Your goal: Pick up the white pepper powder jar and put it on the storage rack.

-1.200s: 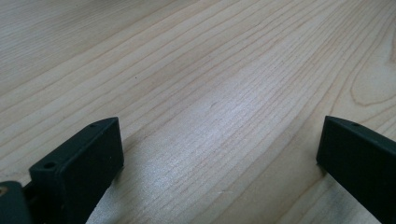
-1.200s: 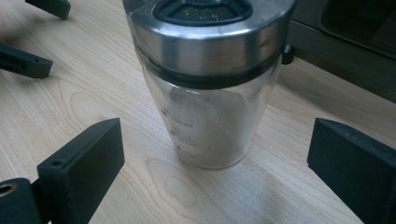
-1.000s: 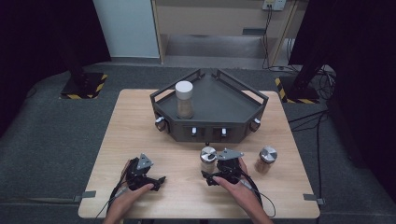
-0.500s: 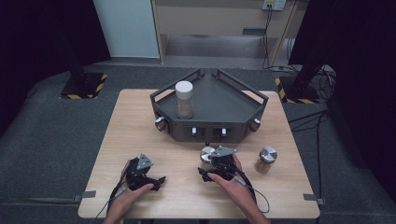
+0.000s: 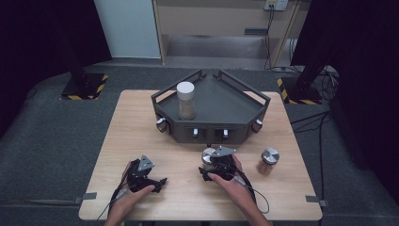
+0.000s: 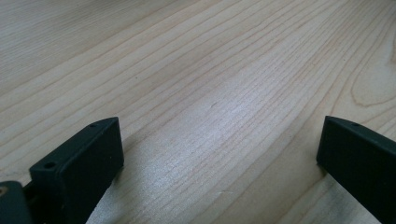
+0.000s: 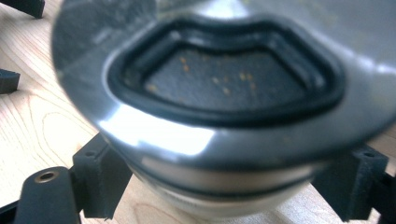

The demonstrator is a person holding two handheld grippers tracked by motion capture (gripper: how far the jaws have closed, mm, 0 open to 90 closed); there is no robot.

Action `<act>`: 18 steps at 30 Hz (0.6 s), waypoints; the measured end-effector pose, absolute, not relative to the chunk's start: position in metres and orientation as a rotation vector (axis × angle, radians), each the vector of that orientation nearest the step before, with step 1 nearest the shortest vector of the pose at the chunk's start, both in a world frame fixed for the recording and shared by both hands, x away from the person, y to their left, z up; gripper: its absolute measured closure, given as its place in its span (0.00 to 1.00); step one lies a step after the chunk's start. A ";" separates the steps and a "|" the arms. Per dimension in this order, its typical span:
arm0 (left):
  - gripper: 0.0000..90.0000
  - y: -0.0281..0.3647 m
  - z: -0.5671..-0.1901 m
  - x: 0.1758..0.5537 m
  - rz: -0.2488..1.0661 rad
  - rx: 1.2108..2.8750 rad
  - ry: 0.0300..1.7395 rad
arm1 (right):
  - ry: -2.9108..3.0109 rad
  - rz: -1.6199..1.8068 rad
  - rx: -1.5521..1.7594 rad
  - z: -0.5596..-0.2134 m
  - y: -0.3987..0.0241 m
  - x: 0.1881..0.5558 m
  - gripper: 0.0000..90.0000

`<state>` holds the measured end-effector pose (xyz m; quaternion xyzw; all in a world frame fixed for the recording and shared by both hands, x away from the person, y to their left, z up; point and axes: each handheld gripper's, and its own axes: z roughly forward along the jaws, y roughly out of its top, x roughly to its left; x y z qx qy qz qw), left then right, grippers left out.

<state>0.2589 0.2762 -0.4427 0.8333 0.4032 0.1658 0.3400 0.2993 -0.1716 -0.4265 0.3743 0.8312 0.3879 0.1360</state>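
One jar (image 5: 185, 100) stands in the rack (image 5: 254, 110). Right gripper (image 5: 212, 165), jaws just closing, brackets a second jar (image 7: 205, 116); firm grip unconfirmed. Third jar (image 5: 268, 160) waits. Left gripper (image 5: 157, 181) gapes, empty.

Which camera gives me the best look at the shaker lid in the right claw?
The right gripper view: the metal shaker lid is close up, showing its black dispensing flap. The high view shows it small, at the right claw. The left gripper view looks at bare table.

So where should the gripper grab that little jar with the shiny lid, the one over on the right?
Grab the small jar around its brownish body, just under the metal lid, coming in level from the person's side. It stands upright and round, so two jaws can squeeze opposite sides. The lid looks wider than the body, so it would probably stop the jar slipping down. There is bare table around it.
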 end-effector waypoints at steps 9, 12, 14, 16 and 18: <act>0.00 0.276 -0.443 0.259 0.432 2.166 1.052 | 2.393 1.108 1.074 -0.427 -0.167 0.297 0.31; 0.00 0.276 -0.443 0.259 0.432 2.166 1.052 | 2.391 1.103 1.062 -0.426 -0.166 0.296 0.33; 0.00 0.276 -0.443 0.259 0.432 2.166 1.052 | 2.388 1.100 1.058 -0.426 -0.165 0.295 0.34; 0.00 0.276 -0.443 0.259 0.432 2.166 1.052 | 2.383 1.093 1.056 -0.426 -0.164 0.294 0.34; 0.00 0.276 -0.443 0.259 0.433 2.166 1.052 | 2.382 1.080 1.060 -0.424 -0.162 0.293 0.34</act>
